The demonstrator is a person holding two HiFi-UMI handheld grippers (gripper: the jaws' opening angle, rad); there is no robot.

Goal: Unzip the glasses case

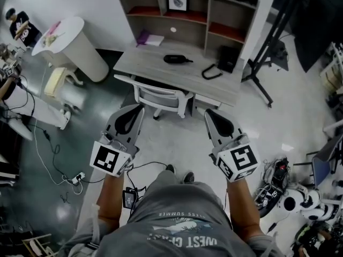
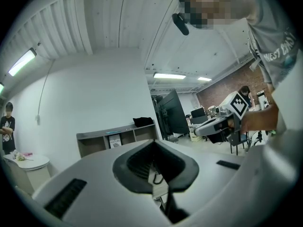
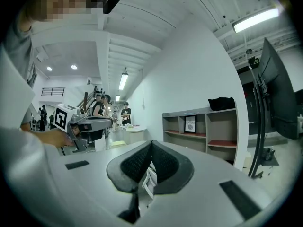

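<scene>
Two grippers are held out level in front of the person, side by side, both aimed toward twelve o'clock at a desk. Off at ten o'clock stands a round white table (image 1: 64,33). The left gripper (image 1: 132,111) is at about eleven o'clock from the person's chest. Its jaws are clenched together, the dark pads meet at the tip, and nothing is caught between them.

Straight ahead at twelve o'clock, a white chair (image 1: 161,98) is pushed up to the grey desk (image 1: 142,63). The glasses case (image 1: 176,59), dark and oval, lies flat near the middle of the desk top in front of the shelf unit (image 1: 187,17), well apart from both grippers. It is too small from here to tell how its zip stands. At the case's three o'clock lies a looped black cord (image 1: 210,73), with a black box (image 1: 228,59) just beyond it.

The right gripper (image 1: 213,114), at one o'clock, is likewise clamped shut and empty. Farther out at two o'clock, a black stand (image 1: 262,63) rises from the floor beside the desk.
</scene>
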